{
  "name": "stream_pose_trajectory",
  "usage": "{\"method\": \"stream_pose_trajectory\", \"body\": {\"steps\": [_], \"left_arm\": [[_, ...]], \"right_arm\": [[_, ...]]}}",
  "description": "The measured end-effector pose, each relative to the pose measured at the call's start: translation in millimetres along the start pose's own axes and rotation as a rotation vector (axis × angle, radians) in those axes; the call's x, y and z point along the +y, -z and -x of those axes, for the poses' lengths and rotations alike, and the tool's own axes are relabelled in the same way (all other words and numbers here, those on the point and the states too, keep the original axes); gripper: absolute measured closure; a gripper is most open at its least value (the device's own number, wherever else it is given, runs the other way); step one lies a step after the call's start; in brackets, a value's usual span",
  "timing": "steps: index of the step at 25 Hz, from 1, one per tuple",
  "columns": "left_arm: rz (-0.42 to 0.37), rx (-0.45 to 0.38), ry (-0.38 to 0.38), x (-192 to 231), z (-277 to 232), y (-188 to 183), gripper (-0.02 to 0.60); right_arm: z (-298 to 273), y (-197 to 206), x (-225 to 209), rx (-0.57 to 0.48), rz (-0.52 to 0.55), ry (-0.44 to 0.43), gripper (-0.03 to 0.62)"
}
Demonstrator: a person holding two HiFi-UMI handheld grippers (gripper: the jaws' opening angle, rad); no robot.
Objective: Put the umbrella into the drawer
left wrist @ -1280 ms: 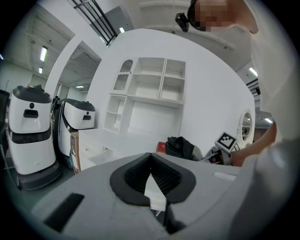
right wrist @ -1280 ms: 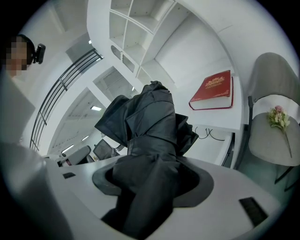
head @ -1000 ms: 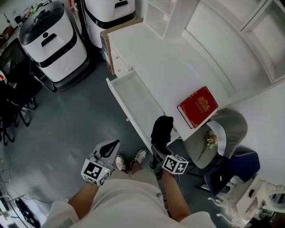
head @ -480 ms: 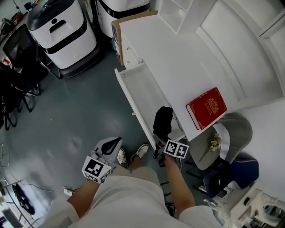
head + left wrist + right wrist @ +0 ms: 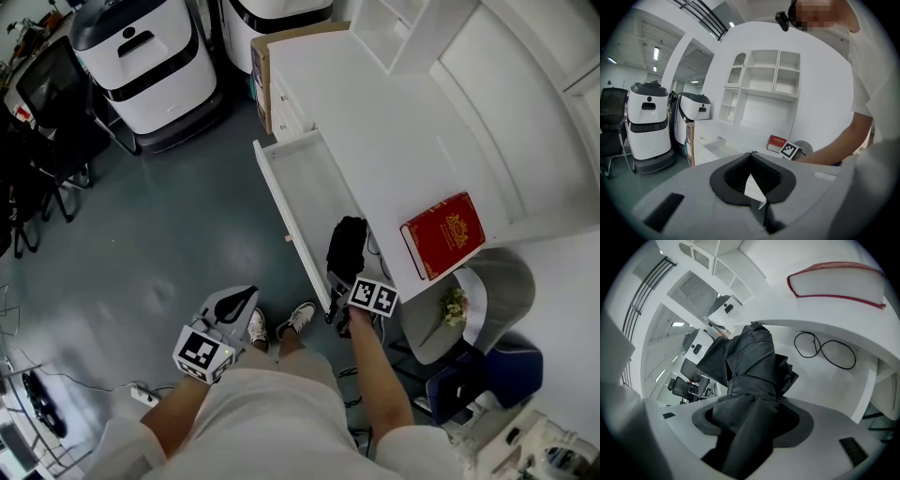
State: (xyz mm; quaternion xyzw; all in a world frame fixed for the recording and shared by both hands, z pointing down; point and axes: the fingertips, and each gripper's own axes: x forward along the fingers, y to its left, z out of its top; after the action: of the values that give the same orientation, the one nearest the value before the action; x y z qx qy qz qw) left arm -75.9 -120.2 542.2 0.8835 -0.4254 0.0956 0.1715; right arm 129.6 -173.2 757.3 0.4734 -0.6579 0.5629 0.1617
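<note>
A folded black umbrella [image 5: 346, 247] hangs over the near end of the open white drawer [image 5: 280, 201], with my right gripper [image 5: 340, 285] shut on its lower part. In the right gripper view the dark fabric [image 5: 751, 365] fills the space between the jaws of that gripper [image 5: 752, 423]; below it lies the drawer's white floor [image 5: 820, 390] with a black cable loop [image 5: 825, 350]. My left gripper [image 5: 240, 302] hangs low at the left over the floor, away from the drawer. Its jaws [image 5: 752, 180] are shut with nothing in them.
A red book [image 5: 442, 234] lies on the white desk [image 5: 375, 131] beside the drawer. Two white machines [image 5: 141, 56] and black chairs [image 5: 47, 122] stand at the far left. A grey chair [image 5: 487, 291] stands under the desk's right end. Shoes [image 5: 298, 319] rest by the drawer front.
My right gripper has sunk with the umbrella toward the near end of the drawer. The left gripper has stayed about where it was.
</note>
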Motion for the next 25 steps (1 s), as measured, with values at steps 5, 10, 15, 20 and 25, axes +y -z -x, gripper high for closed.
{"method": "stream_pose_trajectory", "body": {"steps": [5, 10, 15, 20, 25], "left_arm": [[0.015, 0.005, -0.012, 2, -1, 3, 0.569], [0.017, 0.003, -0.012, 2, -6, 2, 0.568], [0.028, 0.003, -0.024, 5, -7, 3, 0.568], [0.047, 0.014, -0.039, 10, -7, 7, 0.569], [0.05, 0.021, -0.043, 11, -8, 9, 0.569]], "right_arm": [[-14, -13, -3, 0.028, -0.053, 0.004, 0.332], [-25, -18, -11, 0.082, -0.06, 0.029, 0.329], [-33, -21, -17, 0.1, -0.07, 0.038, 0.332], [-40, -27, -22, 0.08, -0.017, 0.082, 0.329], [-51, -27, -30, 0.054, 0.088, 0.176, 0.322]]}}
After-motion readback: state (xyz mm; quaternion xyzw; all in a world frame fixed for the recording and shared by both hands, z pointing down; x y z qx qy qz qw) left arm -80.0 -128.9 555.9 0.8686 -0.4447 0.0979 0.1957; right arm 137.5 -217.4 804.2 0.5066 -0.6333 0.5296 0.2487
